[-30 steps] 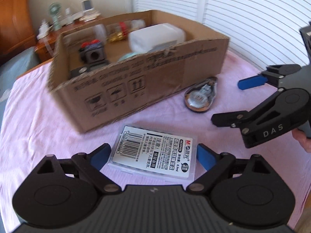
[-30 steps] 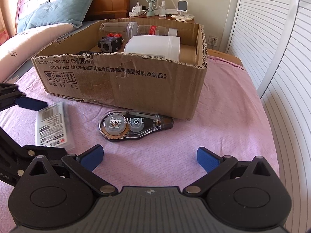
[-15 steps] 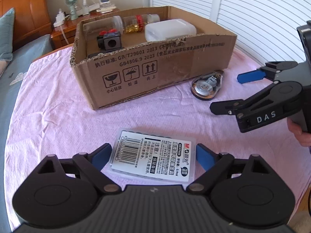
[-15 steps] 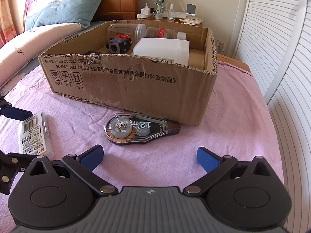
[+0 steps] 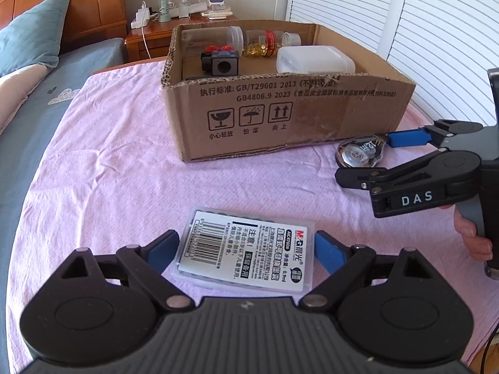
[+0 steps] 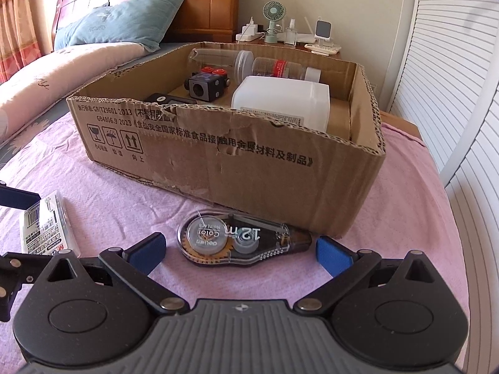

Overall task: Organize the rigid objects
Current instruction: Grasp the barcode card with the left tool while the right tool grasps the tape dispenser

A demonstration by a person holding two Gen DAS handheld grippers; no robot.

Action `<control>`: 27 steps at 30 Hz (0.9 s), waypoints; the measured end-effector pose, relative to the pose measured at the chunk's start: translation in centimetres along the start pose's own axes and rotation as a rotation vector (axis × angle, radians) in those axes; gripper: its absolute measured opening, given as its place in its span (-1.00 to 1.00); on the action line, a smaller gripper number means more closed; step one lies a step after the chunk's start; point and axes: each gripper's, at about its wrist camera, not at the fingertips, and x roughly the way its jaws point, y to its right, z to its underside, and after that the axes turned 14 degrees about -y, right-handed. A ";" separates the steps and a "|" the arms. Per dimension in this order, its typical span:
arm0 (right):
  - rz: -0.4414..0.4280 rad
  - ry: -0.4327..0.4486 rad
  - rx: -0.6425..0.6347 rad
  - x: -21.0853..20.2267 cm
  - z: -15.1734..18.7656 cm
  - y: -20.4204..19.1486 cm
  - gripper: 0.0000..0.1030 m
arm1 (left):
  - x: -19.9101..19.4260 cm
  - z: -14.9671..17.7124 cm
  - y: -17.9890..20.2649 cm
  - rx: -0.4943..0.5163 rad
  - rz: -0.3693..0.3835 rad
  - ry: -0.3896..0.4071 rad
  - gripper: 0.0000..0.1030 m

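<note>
A flat clear case with a white barcode label (image 5: pixel 246 251) lies on the pink cloth between the open fingers of my left gripper (image 5: pixel 246 249); whether the pads touch it I cannot tell. It also shows in the right wrist view (image 6: pixel 46 226). A clear correction tape dispenser (image 6: pixel 237 240) lies before the cardboard box (image 6: pixel 265 168), between the open fingers of my right gripper (image 6: pixel 240 252). In the left wrist view the dispenser (image 5: pixel 358 154) sits between the right gripper's fingers (image 5: pixel 408 138).
The box (image 5: pixel 280 118) holds a white plastic container (image 6: pixel 282 106), a clear jar (image 6: pixel 218 60), a bottle with a red label (image 6: pixel 277 68) and a grey block with red buttons (image 6: pixel 207 85). A bed lies left; a nightstand with a fan (image 6: pixel 274 12) stands behind.
Both grippers have moved forward. The right gripper's fingers now straddle the tape dispenser. The left gripper stays around the labelled case and has swung its view right to left of the box.
</note>
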 end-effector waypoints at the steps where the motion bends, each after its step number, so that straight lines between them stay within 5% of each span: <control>1: 0.000 0.000 0.000 0.0 0.0 -0.1 1.00 | 0.0 0.0 0.0 0.001 0.000 0.002 0.78; 19: 0.000 0.009 0.007 0.0 -0.1 -1.4 1.00 | 0.1 0.4 0.0 0.077 0.008 0.024 0.79; 27: -0.003 0.005 -0.001 -0.5 -0.1 -1.6 0.81 | 0.3 -0.1 0.0 0.102 0.007 0.022 0.74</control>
